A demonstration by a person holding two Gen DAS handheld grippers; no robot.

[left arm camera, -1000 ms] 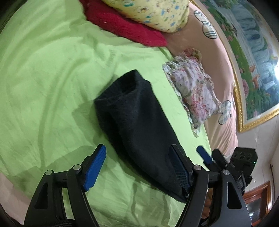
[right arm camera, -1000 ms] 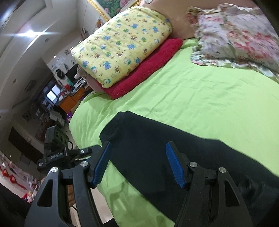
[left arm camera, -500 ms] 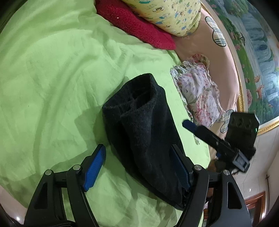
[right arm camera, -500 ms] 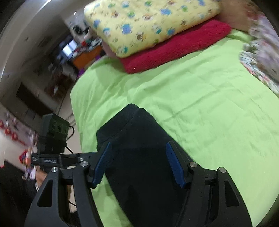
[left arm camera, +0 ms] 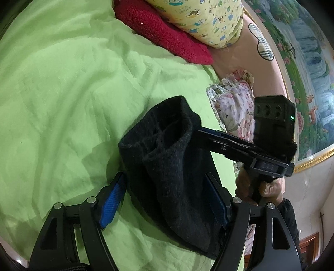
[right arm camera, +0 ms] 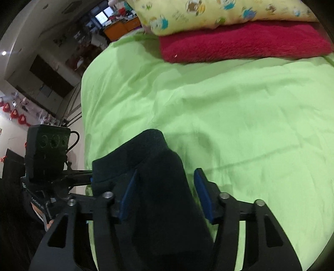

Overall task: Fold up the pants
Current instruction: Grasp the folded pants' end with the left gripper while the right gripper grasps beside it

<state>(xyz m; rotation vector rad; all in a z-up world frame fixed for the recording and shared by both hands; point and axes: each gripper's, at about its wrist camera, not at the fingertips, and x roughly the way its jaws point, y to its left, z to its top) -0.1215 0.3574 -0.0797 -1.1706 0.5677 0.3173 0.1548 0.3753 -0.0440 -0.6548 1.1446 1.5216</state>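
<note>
The black pants (left arm camera: 171, 166) lie folded into a thick bundle on the green bed sheet (left arm camera: 62, 104), their open end turned up toward the camera. My left gripper (left arm camera: 165, 200) is open, its blue pads either side of the bundle's near end. My right gripper (right arm camera: 165, 193) is open too, with the pants (right arm camera: 158, 187) between its pads. In the left wrist view the right gripper (left arm camera: 200, 133) reaches in from the right, its fingertips hidden behind the cloth's far edge. The left gripper's body (right arm camera: 48, 154) shows at the left of the right wrist view.
A yellow patterned pillow (left arm camera: 200, 18) lies on a red blanket (left arm camera: 167, 39) at the head of the bed. A floral cloth (left arm camera: 233, 106) lies by the pink headboard (left arm camera: 265, 68). The bed's left edge (right arm camera: 83, 129) drops to a cluttered room.
Both grippers have closed in on the pants. The right gripper swung in from the right until its fingers straddle the bundle. The cloth's far end has bunched and risen.
</note>
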